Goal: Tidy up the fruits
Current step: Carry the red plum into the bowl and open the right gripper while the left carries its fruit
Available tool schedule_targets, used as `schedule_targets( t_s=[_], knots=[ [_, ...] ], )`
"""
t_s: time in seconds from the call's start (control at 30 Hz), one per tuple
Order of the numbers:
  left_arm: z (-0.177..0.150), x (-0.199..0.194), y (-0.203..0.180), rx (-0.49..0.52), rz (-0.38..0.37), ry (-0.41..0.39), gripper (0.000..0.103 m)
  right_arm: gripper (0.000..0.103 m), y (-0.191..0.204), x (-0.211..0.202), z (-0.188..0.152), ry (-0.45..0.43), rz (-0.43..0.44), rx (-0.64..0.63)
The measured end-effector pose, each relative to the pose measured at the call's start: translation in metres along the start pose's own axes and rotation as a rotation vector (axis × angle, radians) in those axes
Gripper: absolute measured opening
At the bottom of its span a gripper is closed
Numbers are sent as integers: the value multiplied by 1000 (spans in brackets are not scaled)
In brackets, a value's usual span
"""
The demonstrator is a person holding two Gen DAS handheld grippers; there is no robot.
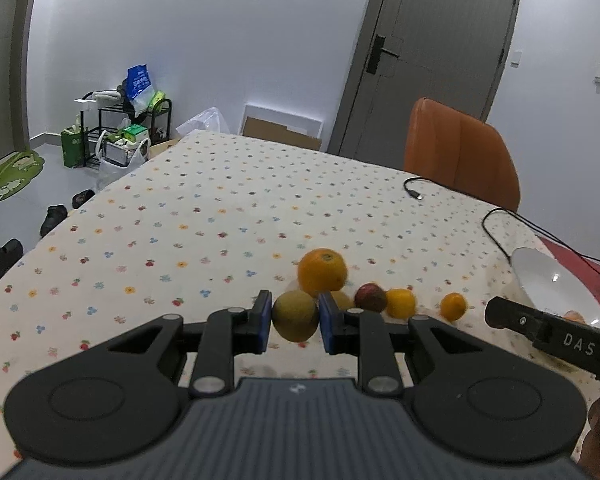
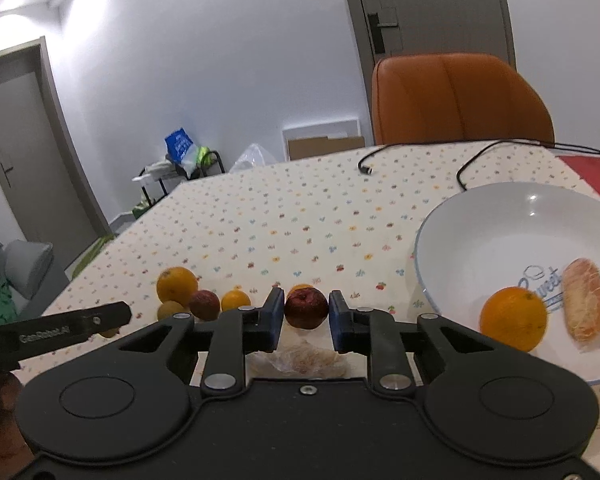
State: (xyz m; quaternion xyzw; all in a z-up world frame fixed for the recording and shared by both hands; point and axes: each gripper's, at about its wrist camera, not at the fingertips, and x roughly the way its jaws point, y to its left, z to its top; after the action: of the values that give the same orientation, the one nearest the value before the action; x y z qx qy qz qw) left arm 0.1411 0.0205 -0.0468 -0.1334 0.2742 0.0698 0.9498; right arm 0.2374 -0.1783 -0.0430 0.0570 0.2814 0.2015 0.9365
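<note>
Left gripper [image 1: 293, 322] pinches a greenish fruit [image 1: 295, 315]; right gripper [image 2: 302, 318] brackets a dark red fruit [image 2: 306, 307] — contact unclear — with the plate [image 2: 456, 220] lying to its right.

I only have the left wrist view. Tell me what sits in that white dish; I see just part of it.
Observer: The white dish holds a whole orange and a peeled citrus piece.
Operator: Report what the right gripper is on.
Observer: The right gripper brackets a dark red fruit; I cannot tell if it grips.
Operator: Check under it.
Observer: A crumpled clear wrapper lies on the tablecloth there.
</note>
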Motion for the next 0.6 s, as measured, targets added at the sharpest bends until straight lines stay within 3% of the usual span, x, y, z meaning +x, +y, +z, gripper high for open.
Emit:
schedule_targets(
  t_s=[0.6],
  knots=[
    [2,-18,-47,65,-84,-37,23,22,-21,-51,7,-116,-38,24]
  ],
)
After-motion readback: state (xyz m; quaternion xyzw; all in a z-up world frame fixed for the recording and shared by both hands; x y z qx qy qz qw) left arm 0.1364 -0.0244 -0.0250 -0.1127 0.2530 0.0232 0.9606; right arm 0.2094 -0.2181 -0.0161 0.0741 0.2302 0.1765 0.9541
